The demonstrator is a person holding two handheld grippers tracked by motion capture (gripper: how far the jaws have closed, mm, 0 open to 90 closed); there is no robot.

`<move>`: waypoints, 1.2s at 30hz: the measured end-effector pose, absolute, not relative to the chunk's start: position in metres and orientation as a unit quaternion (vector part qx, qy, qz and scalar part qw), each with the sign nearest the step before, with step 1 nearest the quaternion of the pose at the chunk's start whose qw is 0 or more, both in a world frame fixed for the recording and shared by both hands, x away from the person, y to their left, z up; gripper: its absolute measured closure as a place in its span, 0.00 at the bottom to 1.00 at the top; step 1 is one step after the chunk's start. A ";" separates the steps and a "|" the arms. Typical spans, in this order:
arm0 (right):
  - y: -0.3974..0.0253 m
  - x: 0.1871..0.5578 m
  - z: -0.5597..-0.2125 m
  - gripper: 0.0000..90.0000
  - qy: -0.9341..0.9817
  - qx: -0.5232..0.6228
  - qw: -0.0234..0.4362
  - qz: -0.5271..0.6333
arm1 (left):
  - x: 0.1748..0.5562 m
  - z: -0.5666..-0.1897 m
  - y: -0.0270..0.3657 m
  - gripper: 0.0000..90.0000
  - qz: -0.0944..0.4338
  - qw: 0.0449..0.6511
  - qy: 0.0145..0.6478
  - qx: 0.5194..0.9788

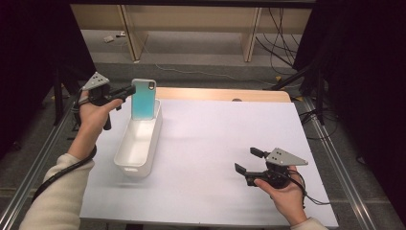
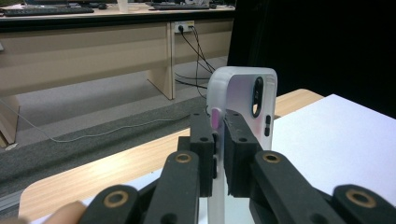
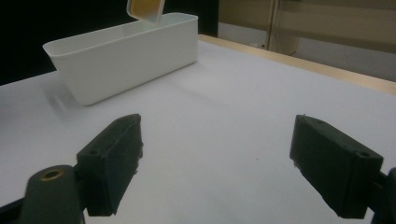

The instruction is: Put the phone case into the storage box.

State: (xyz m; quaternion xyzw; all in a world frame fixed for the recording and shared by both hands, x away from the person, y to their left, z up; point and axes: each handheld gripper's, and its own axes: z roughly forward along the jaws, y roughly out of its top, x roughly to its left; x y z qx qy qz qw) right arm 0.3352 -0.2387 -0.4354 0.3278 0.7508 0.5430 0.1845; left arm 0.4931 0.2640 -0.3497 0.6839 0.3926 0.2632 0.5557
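The jaws of the left gripper (image 2: 219,140) are clamped on one long edge of the phone case (image 1: 143,99), which stands upright over the far end of the white bin (image 1: 139,143), its lower end down inside the rim. The hold looks thin: the pads bite only a narrow strip of the case's side wall, so I judge it could pivot or slip if the hand tilts, and drop askew or strike the bin's wall and tip the light bin. The case is a soft-looking translucent shell with rounded corners; its inner face glows teal in the high view, and the left gripper view shows a camera cut-out and side button slots. The right gripper (image 1: 250,163) rests low on the white surface (image 1: 215,143), well apart from the bin, its jaws spread wide and holding nothing.
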 end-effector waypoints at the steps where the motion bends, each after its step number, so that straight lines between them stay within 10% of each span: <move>1: -0.239 0.335 -0.435 0.20 0.753 0.327 0.182 0.541 | 0.493 -0.350 0.264 0.92 0.264 0.556 0.394 0.683; 36: -0.239 0.337 -0.437 0.20 0.752 0.324 0.180 0.545 | 0.504 -0.353 0.261 0.92 0.263 0.553 0.393 0.686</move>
